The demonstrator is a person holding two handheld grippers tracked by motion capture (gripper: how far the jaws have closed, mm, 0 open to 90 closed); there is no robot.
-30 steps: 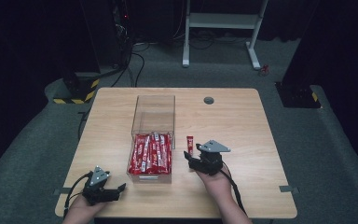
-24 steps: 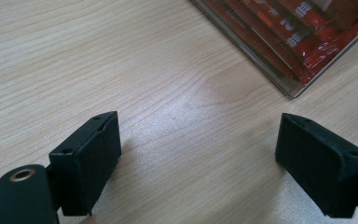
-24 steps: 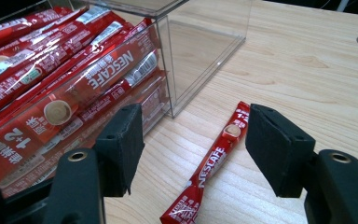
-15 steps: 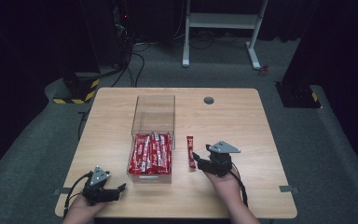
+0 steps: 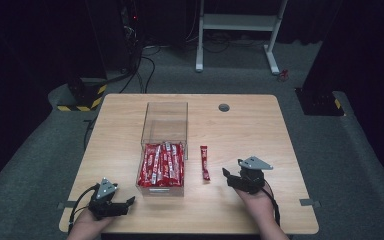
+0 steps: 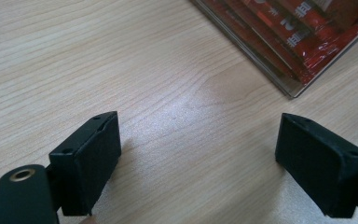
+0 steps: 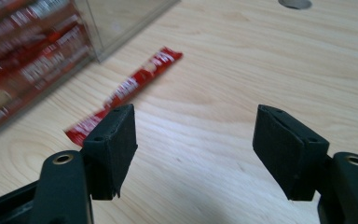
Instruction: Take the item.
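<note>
Risk assessment, largest item first. My right gripper [image 5: 228, 178] rests low over the table [image 5: 280, 130] with its jaws spread wide and nothing between them. The clear box [image 5: 164, 131] stands ahead and to the left of that tool, half filled with red sachets [image 5: 161, 165]. If I sweep the right gripper leftward without lifting, I judge that the left jaw could strike the box wall and shove the whole container.

The loose sachet [image 7: 126, 88] lies flat on the table just ahead of my right gripper's left jaw, between the tool and the box wall, apart from both. It is thin and lies flush with the wood, so I expect the jaws could slide over it or push it along rather than take hold. A glossy wrapper may also slip under a partial grip.

My left gripper [image 6: 198, 154] sits over bare wood, jaws likewise wide apart and empty. One corner of the box shows ahead and to its right.

Appearance of the loose sachet: long, narrow, red with white lettering, ends crimped. The lettering is too blurred to read.
</note>
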